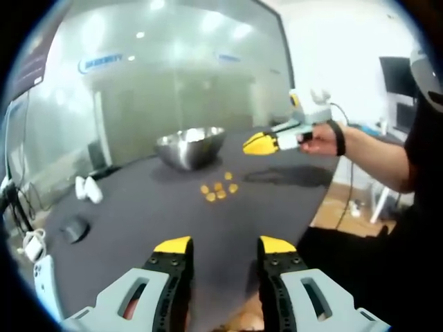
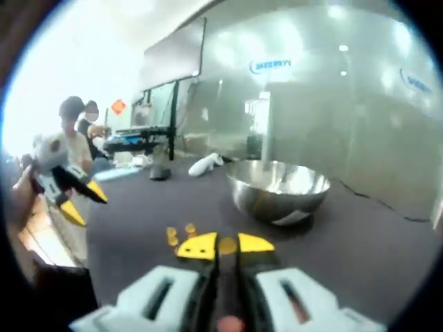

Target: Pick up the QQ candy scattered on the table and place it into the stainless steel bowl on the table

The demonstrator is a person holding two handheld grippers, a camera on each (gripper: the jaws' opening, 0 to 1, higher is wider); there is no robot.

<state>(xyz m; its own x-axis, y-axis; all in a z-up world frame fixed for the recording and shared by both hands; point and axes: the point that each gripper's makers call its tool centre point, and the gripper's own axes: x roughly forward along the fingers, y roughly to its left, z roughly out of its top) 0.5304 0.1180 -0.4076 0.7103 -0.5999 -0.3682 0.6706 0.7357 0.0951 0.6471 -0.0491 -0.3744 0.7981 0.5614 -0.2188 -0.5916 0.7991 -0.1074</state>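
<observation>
Jaws of the left gripper (image 1: 225, 247) rise from the bottom of the left gripper view, yellow tips spread wide with bare dark counter (image 1: 138, 207) between them, nothing held. Beyond them a small cluster of yellow QQ candy (image 1: 219, 187) lies loose on the counter, several pieces close together, between the jaws and the stainless steel bowl (image 1: 191, 146). Bowl stands upright farther back, apart from the candy. Right gripper (image 1: 261, 143) comes in from the right of that view, held by a hand (image 1: 320, 140) with a dark wristband, hovering above the counter just right of the bowl and above the candy; its yellow tips look together from here. In the right gripper view the right gripper's jaws (image 2: 218, 245) are nearly pressed together, only a narrow slit between the yellow tips, nothing pinched; a round yellow candy shows just past the slit, more pieces (image 2: 180, 234) just left of the tips. Bowl (image 2: 279, 187) sits beyond, to the right, its inside not clear enough to tell contents. Left gripper (image 2: 77, 199) appears at the left edge, jaws spread. Small white objects (image 1: 88, 188) and a dark round item (image 1: 75, 228) lie on the counter's left side. Glass wall (image 1: 173, 76) behind, people (image 2: 82, 121) far back left.
</observation>
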